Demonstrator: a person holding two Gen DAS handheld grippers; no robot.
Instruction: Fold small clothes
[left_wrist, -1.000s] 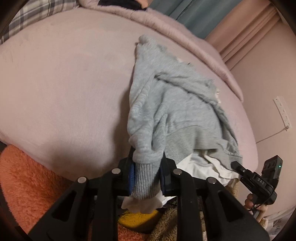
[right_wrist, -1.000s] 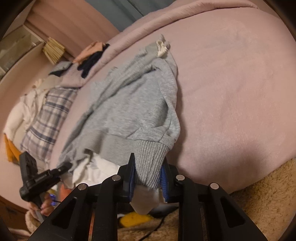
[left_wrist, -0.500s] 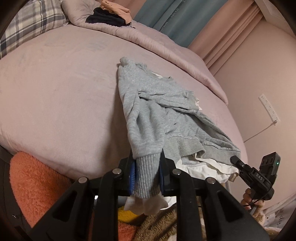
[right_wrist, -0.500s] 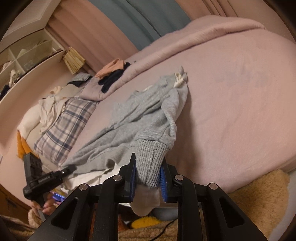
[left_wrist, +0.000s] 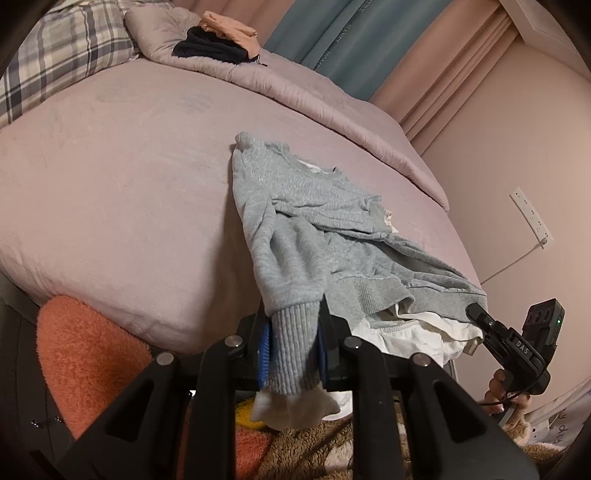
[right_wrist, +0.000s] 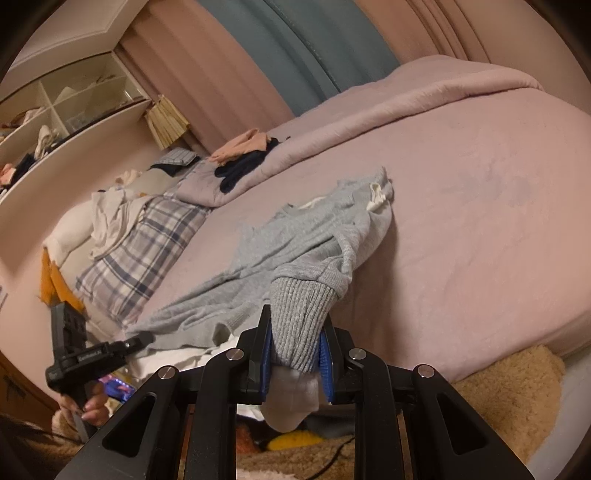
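Grey knit, a small sweatshirt (left_wrist: 314, 229) with a white inner layer, lies stretched across the near part of a pink bedcover (left_wrist: 110, 184), its hem end trailing off the bed's edge toward the person. The left gripper (left_wrist: 293, 354) is clamped on one ribbed grey cuff (left_wrist: 291, 343), with white lining hanging below the pads. The right gripper (right_wrist: 295, 350) is likewise clenched on the other cuff (right_wrist: 299, 317), white fabric drooping beneath it. Each tool also appears in the other's view, held in a hand low at the frame's side.

Risks noted: the garment's body is rumpled, with one sleeve lying folded over the chest; if the cuffs are drawn apart unevenly, the twist would likely set into the fold. The white inner layer sits loose at hem and cuffs and could slide out of line with the grey shell. Both grips take only the cuff ends, so a sharp pull might slip the ribbing from the pads. The soft, plush cover may drag on the knit and bunch it.

Surroundings: a rolled pink duvet (left_wrist: 295, 92) lies along the far side, carrying dark and peach clothes (left_wrist: 214, 40). A plaid pillow (right_wrist: 144, 251) sits at the head. Teal and pink curtains (right_wrist: 295, 48) hang behind; open shelves (right_wrist: 55, 110) hold assorted items. Orange and tan fleece lies below the bed's edge.
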